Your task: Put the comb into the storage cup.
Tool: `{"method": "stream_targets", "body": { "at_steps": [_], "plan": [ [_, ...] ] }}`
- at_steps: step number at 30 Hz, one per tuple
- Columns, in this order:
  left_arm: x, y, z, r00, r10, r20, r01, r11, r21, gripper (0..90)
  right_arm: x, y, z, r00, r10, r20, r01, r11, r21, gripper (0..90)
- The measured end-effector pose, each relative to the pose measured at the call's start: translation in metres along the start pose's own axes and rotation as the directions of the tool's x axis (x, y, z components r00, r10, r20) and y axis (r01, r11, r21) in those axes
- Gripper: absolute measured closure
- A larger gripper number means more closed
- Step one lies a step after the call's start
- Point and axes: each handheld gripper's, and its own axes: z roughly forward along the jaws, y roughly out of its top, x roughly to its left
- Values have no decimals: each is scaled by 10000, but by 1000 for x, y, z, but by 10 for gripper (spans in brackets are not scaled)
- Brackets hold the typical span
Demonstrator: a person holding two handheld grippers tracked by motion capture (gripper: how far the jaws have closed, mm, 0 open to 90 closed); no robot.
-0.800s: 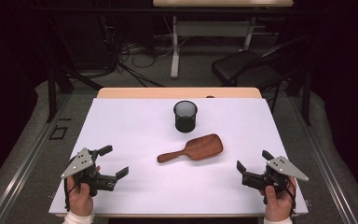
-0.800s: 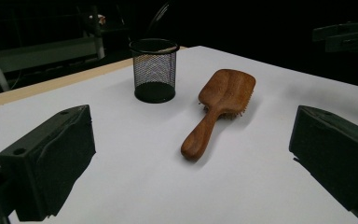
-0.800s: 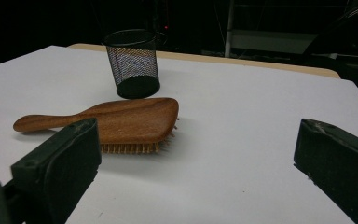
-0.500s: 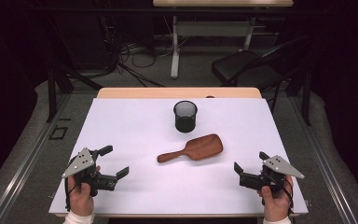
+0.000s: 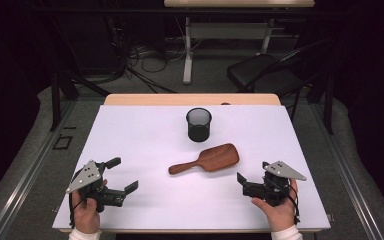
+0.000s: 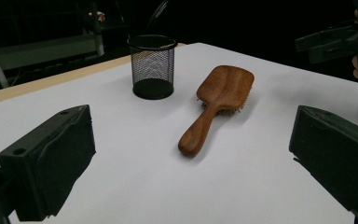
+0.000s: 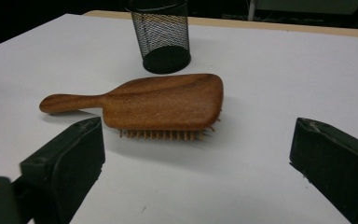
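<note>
Nearing the hairbrush (image 5: 207, 159), the right tongs (image 5: 247, 184) have seemingly shifted left; both tongs gape empty.

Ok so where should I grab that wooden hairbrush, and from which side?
Probably by the handle. The hairbrush lies bristles down, its wide paddle head toward the right gripper and its slim, rounded handle toward the left gripper. The handle is narrow enough to fit between open jaws, so come from above with the left gripper, one jaw on each side of it.

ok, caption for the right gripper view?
Open right gripper facing a bristles-down wooden hairbrush, black mesh cup behind.
</note>
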Motion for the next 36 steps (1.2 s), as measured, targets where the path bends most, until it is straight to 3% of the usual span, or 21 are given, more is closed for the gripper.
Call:
{"method": "stream_targets", "body": {
  "at_steps": [4, 9, 14, 15, 18, 26, 32, 36],
  "plan": [
    [0, 0, 1, 10000, -14, 13, 14, 10000, -3, 2, 14, 7, 13, 9984, -420, -367, 424, 9990, 121, 116],
    [1, -1, 1, 10000, -63, 34, 63, 10000, 24, 2, 27, 12, 27, 9960, -531, -719, 548, 9982, 227, 158],
    [2, -1, 1, 9999, -97, 55, 97, 10000, 6, 2, 46, 20, 46, 9907, -856, -1061, 882, 9959, 200, 273],
    [2, -1, 1, 9999, -103, 65, 103, 9999, -1, 3, 53, 23, 54, 9891, -820, -1221, 866, 9957, 326, 333],
    [2, -1, 1, 9999, -80, 84, 80, 10000, 2, 2, 62, 27, 65, 9869, -866, -1363, 943, 9943, 506, 386],
    [3, -1, 0, 9999, -130, 58, 130, 9999, -32, 2, 76, 34, 87, 9871, -771, -1405, 858, 9947, 570, 452],
    [3, -1, 0, 9999, -149, 65, 149, 9999, -24, 2, 85, 38, 99, 9865, -755, -1455, 898, 9915, 946, 480],
    [3, -2, 1, 9998, -192, 35, 192, 9998, -40, 2, 90, 40, 111, 9823, -527, -1796, 751, 9899, 1204, 600]
  ]
}}
